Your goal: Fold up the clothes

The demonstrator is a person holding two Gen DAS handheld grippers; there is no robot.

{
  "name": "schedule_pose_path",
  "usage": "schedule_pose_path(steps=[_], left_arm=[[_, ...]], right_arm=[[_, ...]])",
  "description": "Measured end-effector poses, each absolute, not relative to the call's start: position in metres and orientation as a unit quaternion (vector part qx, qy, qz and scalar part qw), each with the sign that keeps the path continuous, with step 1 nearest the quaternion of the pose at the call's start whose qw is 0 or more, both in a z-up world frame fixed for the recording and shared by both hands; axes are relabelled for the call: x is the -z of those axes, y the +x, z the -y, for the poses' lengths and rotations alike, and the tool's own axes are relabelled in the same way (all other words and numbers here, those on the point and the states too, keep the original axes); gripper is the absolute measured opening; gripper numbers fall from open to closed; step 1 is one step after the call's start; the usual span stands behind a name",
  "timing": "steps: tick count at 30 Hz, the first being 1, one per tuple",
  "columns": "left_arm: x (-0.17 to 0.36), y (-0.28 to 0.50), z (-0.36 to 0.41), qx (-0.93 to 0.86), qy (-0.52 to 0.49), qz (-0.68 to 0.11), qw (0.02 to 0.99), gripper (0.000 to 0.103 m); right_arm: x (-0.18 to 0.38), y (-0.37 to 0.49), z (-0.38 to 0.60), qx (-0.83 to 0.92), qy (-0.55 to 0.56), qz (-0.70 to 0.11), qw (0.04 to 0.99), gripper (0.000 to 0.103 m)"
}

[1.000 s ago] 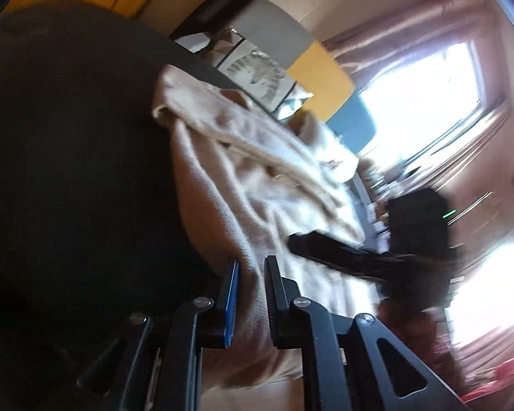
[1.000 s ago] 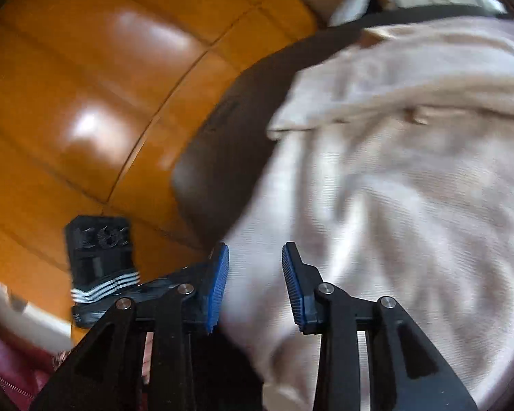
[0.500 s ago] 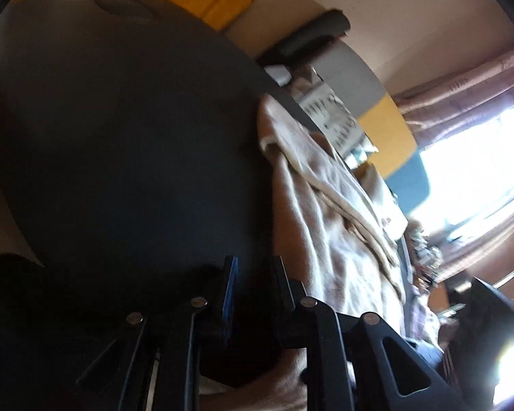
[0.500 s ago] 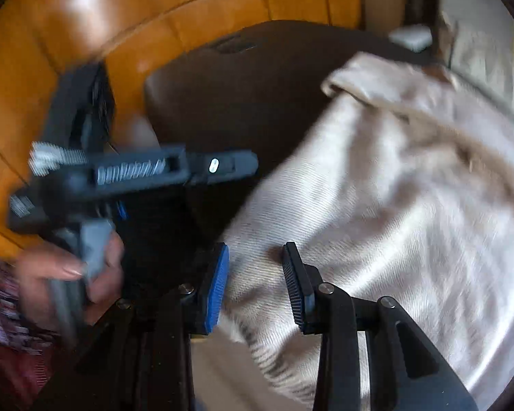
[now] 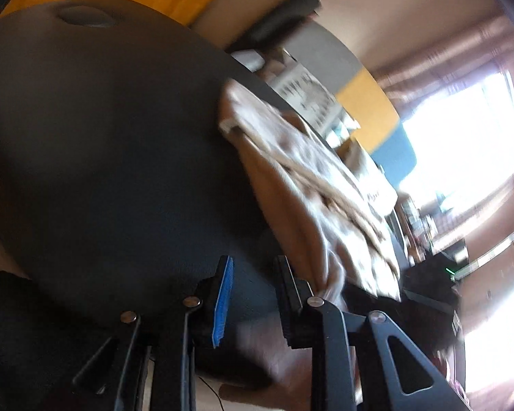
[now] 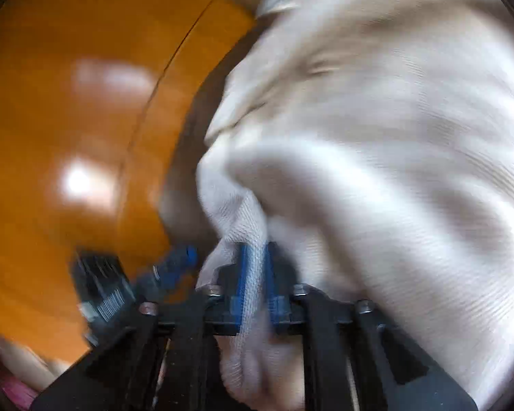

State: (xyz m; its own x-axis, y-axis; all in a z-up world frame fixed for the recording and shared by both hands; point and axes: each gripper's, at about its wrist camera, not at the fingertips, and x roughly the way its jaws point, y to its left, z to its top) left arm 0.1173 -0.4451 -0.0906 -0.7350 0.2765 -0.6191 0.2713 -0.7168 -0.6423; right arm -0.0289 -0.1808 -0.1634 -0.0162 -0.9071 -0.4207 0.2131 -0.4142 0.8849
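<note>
A cream knitted garment (image 6: 377,130) lies bunched over a dark rounded cushion. In the right wrist view my right gripper (image 6: 256,267) is shut on a fold of the garment's near edge, cloth pinched between the blue pads. In the left wrist view the same garment (image 5: 311,185) stretches away to the right across the dark cushion (image 5: 102,137). My left gripper (image 5: 253,274) hangs over the cushion just left of the cloth's edge; its jaws are opening and nothing lies between them. The left gripper (image 6: 174,267) also shows blurred at the lower left of the right wrist view.
An orange wooden floor (image 6: 68,102) spreads left of the cushion. Beyond the garment stand a chair with a black armrest (image 5: 284,13), a printed pillow (image 5: 308,96) and a bright window (image 5: 462,120). Dark equipment with a green light (image 5: 445,270) sits at the right.
My right gripper closed on the garment's near edge and swung, pulling the cloth up. My left gripper let go of the cloth, widened, and now sits over bare cushion left of it.
</note>
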Motion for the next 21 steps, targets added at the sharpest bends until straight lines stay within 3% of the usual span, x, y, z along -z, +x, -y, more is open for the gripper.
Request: schedule_pose_path(steps=[1,8,15,21], left_arm=[[0.090,0.114,0.439,-0.851,-0.373,0.369,0.015,0.024],[0.094,0.088,0.405,-0.830,-0.413,0.359,0.107,0.024],[0.099,0.085,0.395,-0.791,-0.416,0.416,0.169,0.023],[0.066,0.092,0.364,-0.810,-0.397,0.364,0.231,0.023]], right_arm=[[0.169,-0.033,0.171,0.623,0.543,0.348,0.442,0.002],[0.166,-0.030,0.169,0.647,0.536,0.297,0.454,0.000],[0.170,-0.034,0.168,0.647,0.530,0.296,0.461,0.000],[0.173,-0.031,0.168,0.638,0.528,0.323,0.458,0.002]])
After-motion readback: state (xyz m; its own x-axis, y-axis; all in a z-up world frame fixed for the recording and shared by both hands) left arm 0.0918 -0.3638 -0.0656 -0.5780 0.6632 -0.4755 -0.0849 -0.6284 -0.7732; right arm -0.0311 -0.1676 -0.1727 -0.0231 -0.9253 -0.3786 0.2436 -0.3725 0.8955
